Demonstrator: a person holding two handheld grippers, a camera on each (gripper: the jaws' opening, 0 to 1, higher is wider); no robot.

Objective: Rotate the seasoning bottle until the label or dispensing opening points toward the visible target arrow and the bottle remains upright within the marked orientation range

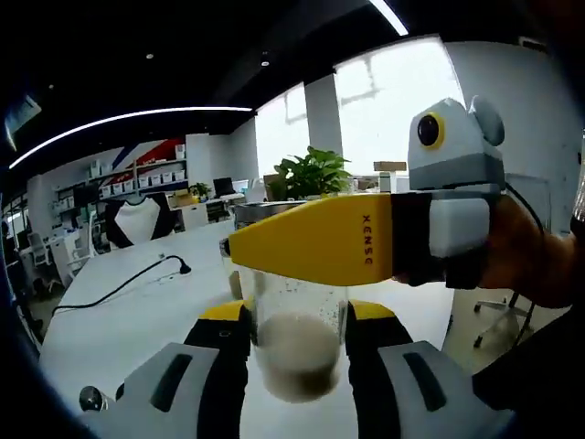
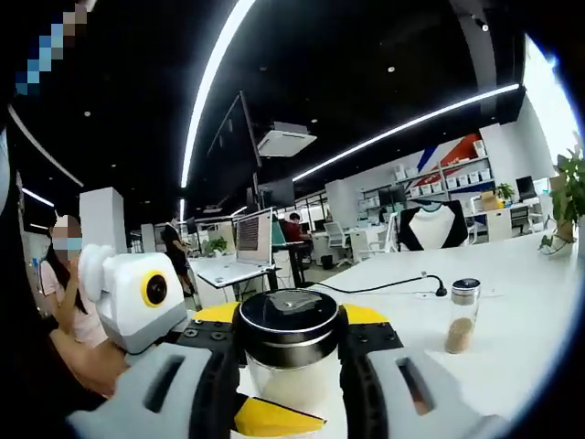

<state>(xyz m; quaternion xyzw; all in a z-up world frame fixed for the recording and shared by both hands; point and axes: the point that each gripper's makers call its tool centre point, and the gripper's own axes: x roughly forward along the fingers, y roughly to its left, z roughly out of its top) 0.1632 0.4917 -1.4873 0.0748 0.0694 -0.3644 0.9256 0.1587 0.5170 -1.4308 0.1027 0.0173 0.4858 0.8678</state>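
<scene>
White table [image 1: 137, 302], bottle [image 1: 297, 352] top hidden behind right tongs [image 1: 274, 249].

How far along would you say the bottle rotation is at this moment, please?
Done: the seasoning bottle stands upright on the white table, gripped low by the left hand-held gripper. In hand: the right hand-held gripper is clamped around its black lid. Left: turning it; no target arrow is visible, so alignment cannot be judged.

Seasoning bottle [image 1: 297, 352] between left tool [image 1: 297, 334] jaws, on table [image 1: 137, 311].
</scene>
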